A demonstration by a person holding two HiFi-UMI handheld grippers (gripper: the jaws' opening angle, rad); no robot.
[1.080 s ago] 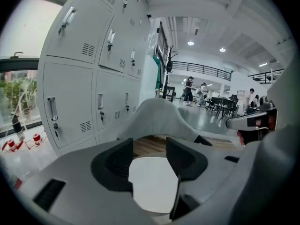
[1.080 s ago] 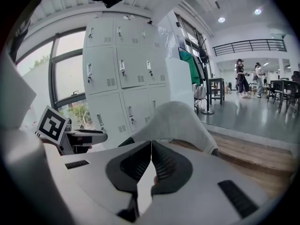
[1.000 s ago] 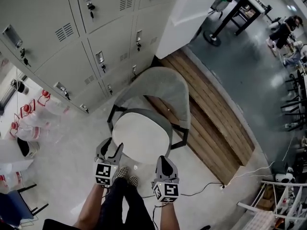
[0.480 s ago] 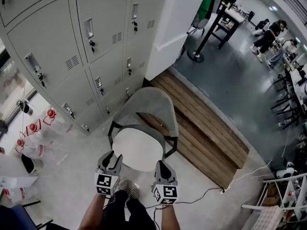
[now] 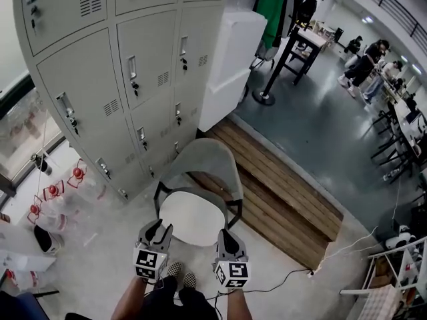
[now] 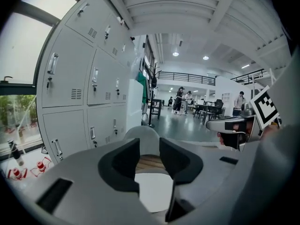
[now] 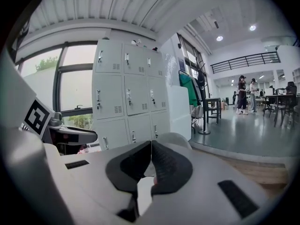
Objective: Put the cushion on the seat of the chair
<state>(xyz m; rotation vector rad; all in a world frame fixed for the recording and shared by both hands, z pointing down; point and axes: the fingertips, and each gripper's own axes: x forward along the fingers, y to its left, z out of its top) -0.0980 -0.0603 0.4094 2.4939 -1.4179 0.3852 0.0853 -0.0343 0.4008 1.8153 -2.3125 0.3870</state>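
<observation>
The left gripper (image 5: 157,230) has its jaws part-way apart and closing. In the left gripper view (image 6: 149,161) nothing sits in the gap; through it you only see the chair beyond. The right gripper (image 5: 227,237) has its jaws pressed together, and its own view (image 7: 151,165) shows the dark pads meeting along a thin line with nothing caught between them. So neither tool is carrying anything. Both are held side by side in front of the person, above the near edge of the chair (image 5: 200,159) and not touching it, as far as I can judge from above. The cushion (image 5: 192,217), a pale rounded pad, lies flat on the seat, inside the dark frame and in front of the curved grey backrest. It looks fairly centred, with a strip of seat rim showing behind it. The left gripper view agrees: the white pad (image 6: 152,189) lies low, with the backrest (image 6: 143,134) rising behind it. To my eye the job is done, since the cushion is where it belongs and has been let go. At most a small nudge to square it might be left, though I see no clear need for one. Around the chair stand the grey lockers (image 5: 100,79) behind it and a wooden step (image 5: 280,199) to its right.
</observation>
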